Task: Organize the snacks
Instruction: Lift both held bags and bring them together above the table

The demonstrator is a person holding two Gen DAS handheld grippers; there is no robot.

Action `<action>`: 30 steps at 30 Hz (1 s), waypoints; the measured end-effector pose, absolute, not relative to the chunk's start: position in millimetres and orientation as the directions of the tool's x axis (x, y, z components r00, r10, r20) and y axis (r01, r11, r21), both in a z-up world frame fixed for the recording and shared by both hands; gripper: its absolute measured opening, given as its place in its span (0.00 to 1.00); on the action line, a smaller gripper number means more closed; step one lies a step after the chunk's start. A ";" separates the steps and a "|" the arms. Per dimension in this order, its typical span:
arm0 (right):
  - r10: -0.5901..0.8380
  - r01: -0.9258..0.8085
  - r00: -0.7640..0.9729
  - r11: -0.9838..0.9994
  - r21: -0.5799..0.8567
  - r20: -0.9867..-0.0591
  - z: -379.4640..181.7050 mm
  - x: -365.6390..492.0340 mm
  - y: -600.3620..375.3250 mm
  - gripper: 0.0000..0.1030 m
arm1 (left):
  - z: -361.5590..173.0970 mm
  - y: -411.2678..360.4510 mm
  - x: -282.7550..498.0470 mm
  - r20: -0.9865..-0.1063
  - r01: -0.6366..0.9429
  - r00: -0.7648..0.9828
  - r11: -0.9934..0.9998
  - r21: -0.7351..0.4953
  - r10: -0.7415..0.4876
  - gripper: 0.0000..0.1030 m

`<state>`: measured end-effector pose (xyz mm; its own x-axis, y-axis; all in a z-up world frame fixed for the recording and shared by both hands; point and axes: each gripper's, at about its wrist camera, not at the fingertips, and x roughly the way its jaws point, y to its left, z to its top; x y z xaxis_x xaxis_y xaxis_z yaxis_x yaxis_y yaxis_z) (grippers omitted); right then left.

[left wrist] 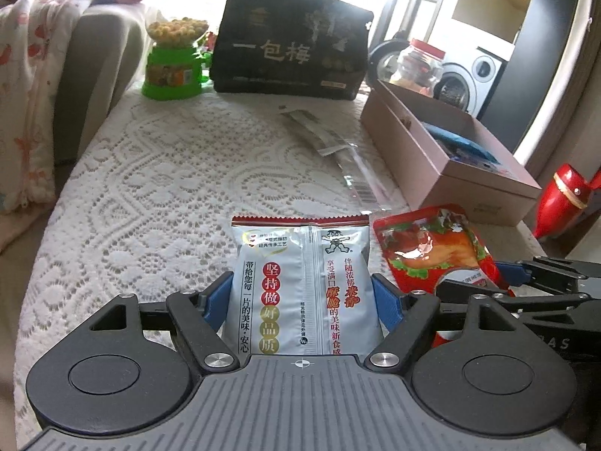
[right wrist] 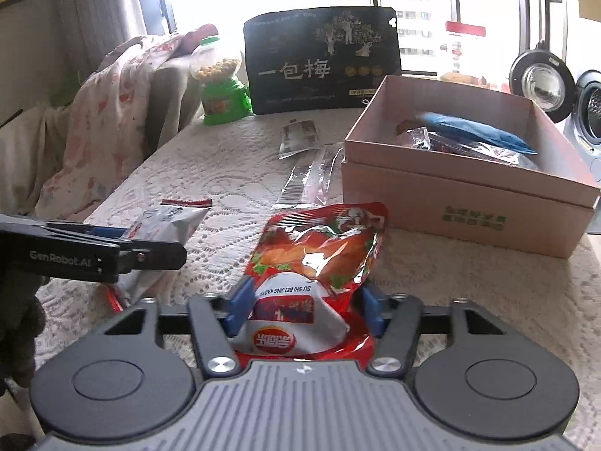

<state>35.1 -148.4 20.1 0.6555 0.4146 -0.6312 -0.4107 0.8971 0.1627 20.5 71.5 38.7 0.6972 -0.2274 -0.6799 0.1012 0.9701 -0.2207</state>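
My left gripper point(left wrist: 302, 298) is shut on a silver rice cracker packet point(left wrist: 300, 282), its blue pads pressing both sides. The packet also shows in the right wrist view point(right wrist: 161, 221), held by the left gripper point(right wrist: 124, 242). My right gripper point(right wrist: 306, 302) is shut on a red roast chicken snack packet point(right wrist: 319, 251), which also shows in the left wrist view point(left wrist: 432, 248). An open pink cardboard box point(right wrist: 462, 199) stands at the right with a blue packet point(right wrist: 477, 131) and other wrappers inside; it also shows in the left wrist view point(left wrist: 409, 158).
A large black plum bag point(right wrist: 323, 64) stands at the table's far edge beside a green candy dispenser point(right wrist: 221, 90). Clear wrappers point(right wrist: 308, 176) lie on the lace tablecloth point(right wrist: 210, 173). A chair draped with cloth point(right wrist: 112, 112) is at left. A red-lidded jar point(left wrist: 420, 64) stands behind the box.
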 end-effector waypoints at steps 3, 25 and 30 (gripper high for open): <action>0.416 -0.413 0.655 0.896 0.162 -0.630 26.6 25.4 -154.0 0.45 | 39.7 70.5 15.2 -0.670 0.112 0.697 0.962 -0.248 -0.254 0.79; 0.329 -0.260 0.646 0.943 0.206 -0.689 25.3 26.0 -156.9 0.65 | 49.1 54.6 1.4 -0.665 0.093 0.731 0.988 -0.124 -0.152 0.79; 0.264 -0.318 0.661 0.946 0.058 -0.703 17.3 25.3 -131.9 0.78 | 48.0 47.1 -0.6 -0.666 0.120 0.728 0.987 -0.108 -0.161 0.79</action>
